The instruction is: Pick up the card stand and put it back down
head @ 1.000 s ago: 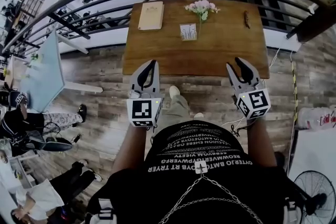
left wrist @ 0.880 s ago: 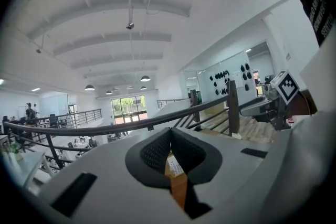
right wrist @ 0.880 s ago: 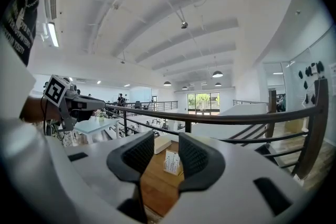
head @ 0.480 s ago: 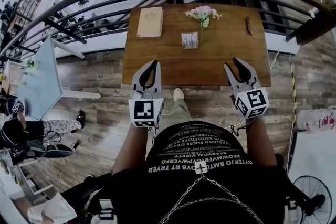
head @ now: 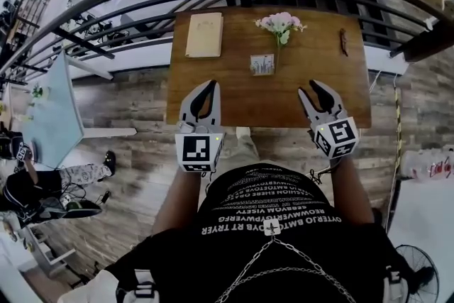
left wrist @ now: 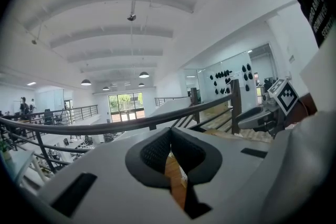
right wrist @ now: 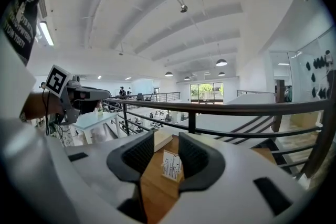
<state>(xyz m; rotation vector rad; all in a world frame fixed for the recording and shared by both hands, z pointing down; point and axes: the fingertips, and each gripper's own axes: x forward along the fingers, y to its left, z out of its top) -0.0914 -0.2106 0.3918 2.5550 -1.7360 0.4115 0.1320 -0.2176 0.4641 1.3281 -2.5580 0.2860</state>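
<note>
At the centre of the head view, the card stand (head: 262,64) stood upright on the table (head: 305,106), its broad face running left to right across the frame. It lay above and between both tools, well apart from each: up and right of my left gripper (head: 210,86), up and left of my right gripper (head: 312,87).

Left gripper view: the jaws met at their tips, and only a strip of table showed through the gap below. The stand did not appear.

Right gripper view: my right gripper (right wrist: 164,140) had its jaws apart and empty. The card stand (right wrist: 170,164) sat framed in the gap, farther along the table and untouched, its face turned roughly toward the jaws.

Judgement: the right gripper was lined up. A straight advance would bring its jaws onto the card's side edges.
</note>
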